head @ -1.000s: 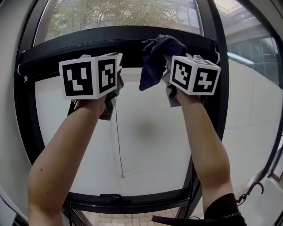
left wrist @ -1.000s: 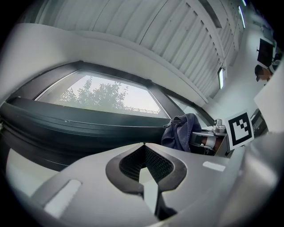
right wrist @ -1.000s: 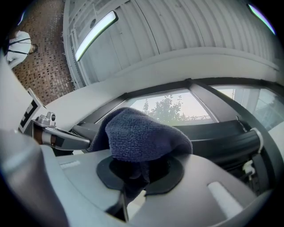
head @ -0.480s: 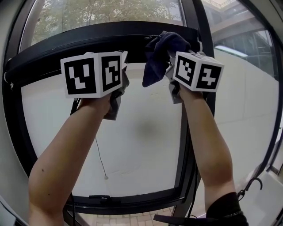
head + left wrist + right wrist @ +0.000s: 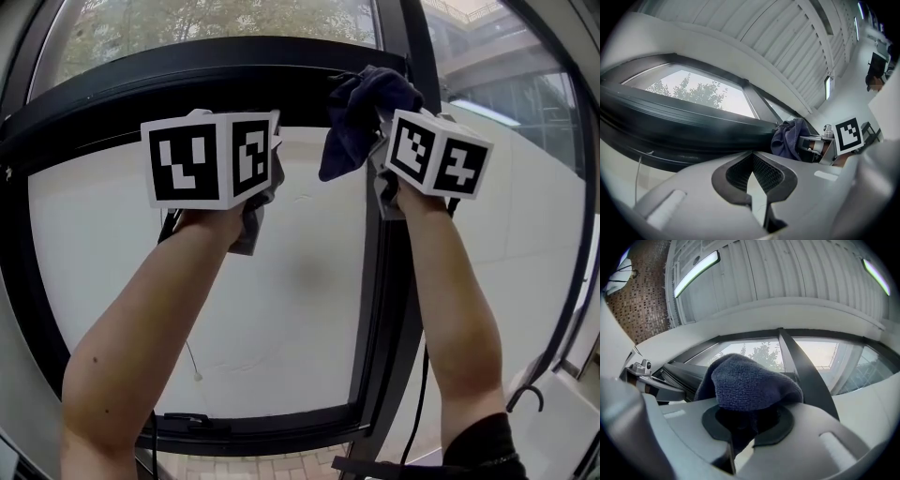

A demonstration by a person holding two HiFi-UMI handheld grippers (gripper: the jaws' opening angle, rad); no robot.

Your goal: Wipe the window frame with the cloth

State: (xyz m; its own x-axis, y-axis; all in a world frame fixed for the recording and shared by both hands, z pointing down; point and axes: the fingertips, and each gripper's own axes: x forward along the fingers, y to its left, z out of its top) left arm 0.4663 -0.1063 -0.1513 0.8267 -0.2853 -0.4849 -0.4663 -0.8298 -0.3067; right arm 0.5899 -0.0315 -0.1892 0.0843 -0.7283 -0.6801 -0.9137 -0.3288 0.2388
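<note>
Black window frame [image 5: 187, 82] fills the head view: thick curved top rail, w/ a vertical post [image 5: 382, 281] at the R of the pale pane [image 5: 281, 281]. Both arms reach up to the top rail.

L tool [image 5: 753, 161] sits just below the rail, jaws brought together at the tips, nothing btwn them. R tool [image 5: 747, 422] is clamped on the cloth [image 5: 354, 120], up where rail & post meet. The cloth is touching the rail or just beside it, can't tell which.

Cloth: dark navy w/ a knit or terry-type nap, bunched into a rounded wad over the jaw tips, loose tail hanging on its L side. Judgement: light, soft, floppy, no stiffness. It should mould to the rail's profile, but could drag or slip out under rubbing pressure. Best held deep in the bunched middle, as here, w/ enough wad ahead of the tips to keep hard plastic off the frame. The loose tail may snag.

Thin cord w/ a small bead [image 5: 197, 377] hangs in front of the lower pane.
</note>
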